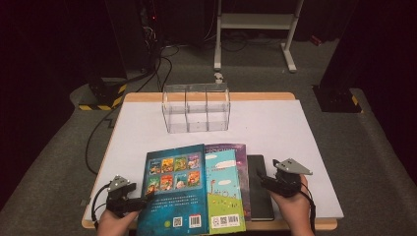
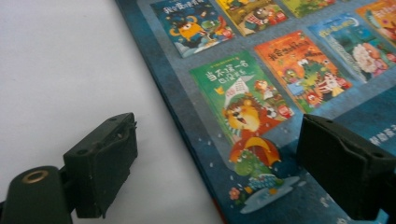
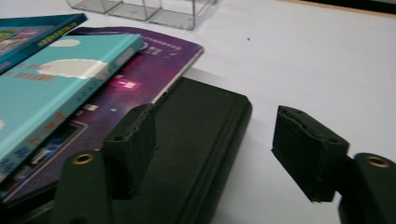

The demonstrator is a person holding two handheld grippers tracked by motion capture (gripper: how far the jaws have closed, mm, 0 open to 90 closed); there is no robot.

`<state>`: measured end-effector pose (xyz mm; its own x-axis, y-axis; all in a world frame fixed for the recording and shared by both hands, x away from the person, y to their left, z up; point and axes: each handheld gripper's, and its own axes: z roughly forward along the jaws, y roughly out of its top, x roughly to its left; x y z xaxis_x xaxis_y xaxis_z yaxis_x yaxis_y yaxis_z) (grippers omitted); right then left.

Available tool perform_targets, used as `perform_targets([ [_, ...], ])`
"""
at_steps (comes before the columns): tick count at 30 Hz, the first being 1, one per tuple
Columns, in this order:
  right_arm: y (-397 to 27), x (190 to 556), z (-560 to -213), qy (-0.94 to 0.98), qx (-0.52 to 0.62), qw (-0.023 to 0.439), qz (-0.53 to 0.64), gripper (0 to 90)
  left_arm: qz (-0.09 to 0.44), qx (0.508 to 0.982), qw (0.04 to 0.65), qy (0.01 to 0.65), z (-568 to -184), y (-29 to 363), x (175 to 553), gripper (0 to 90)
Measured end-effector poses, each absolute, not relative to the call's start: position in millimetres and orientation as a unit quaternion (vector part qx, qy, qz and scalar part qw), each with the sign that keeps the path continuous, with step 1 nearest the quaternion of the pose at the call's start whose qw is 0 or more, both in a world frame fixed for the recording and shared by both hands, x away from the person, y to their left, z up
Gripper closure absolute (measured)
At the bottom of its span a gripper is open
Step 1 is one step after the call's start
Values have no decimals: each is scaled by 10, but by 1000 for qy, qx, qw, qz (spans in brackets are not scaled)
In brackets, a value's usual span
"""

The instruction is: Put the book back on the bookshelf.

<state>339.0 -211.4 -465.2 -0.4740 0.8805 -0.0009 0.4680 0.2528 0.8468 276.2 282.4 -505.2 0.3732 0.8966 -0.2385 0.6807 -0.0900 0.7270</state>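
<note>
Several books lie overlapped at the table's front edge. On top at the left is a dark blue picture book (image 1: pixel 173 194) (image 2: pixel 261 93). Under it lie a light blue book (image 1: pixel 223 189) (image 3: pixel 51 88), a purple book (image 1: pixel 240 157) (image 3: pixel 140 70) and, at the right, a black book (image 1: pixel 259 187) (image 3: pixel 201 140). My left gripper (image 1: pixel 140 202) (image 2: pixel 224 172) stands open across the dark blue book's left edge. My right gripper (image 1: pixel 262 178) (image 3: pixel 215 149) is open over the black book's right edge. Nothing is gripped.
A clear plastic organizer (image 1: pixel 196 108) (image 3: pixel 140 9) with three compartments stands at the table's middle back. The white table mat (image 1: pixel 275 128) is bare to the right and left of it. Cables and a white stand (image 1: pixel 255 29) are on the floor beyond.
</note>
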Motion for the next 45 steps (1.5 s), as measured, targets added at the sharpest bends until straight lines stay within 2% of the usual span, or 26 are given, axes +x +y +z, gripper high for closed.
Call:
perform_targets([
  [2, -2085, 3368, -4620, 758, 443, 242, 414, 360, 129, 729, 402, 538, -5048, 2803, 2764, 143],
  [5, -2058, 3351, -4580, 758, 441, 222, 426, 337, 113, 738, 412, 523, -5047, 2740, 2774, 175],
  [7, -2041, 3345, -4576, 759, 440, 213, 430, 349, 122, 742, 407, 519, -5036, 2709, 2778, 153],
  [9, -2046, 3349, -4587, 753, 446, 220, 430, 295, 125, 745, 403, 516, -5026, 2700, 2777, 158],
  [11, -2063, 3366, -4604, 753, 450, 213, 430, 280, 125, 745, 403, 516, -5026, 2696, 2779, 158],
  [12, -2066, 3369, -4611, 752, 452, 214, 429, 229, 125, 745, 404, 516, -5026, 2688, 2781, 158],
  [15, -2070, 3371, -4634, 750, 455, 217, 428, 216, 124, 746, 407, 513, -5024, 2649, 2793, 158],
  [24, -2017, 3311, -4569, 743, 445, 213, 452, 237, 121, 758, 410, 492, -4974, 2406, 2830, 160],
  [27, -1958, 3259, -4532, 745, 433, 213, 460, 282, 120, 764, 410, 484, -4951, 2315, 2841, 160],
  [31, -1856, 3194, -4482, 750, 418, 212, 467, 295, 122, 770, 409, 473, -4919, 2204, 2854, 167],
  [45, -1684, 3137, -4490, 764, 401, 178, 473, 342, 114, 784, 422, 441, -4850, 1825, 2934, 171],
])
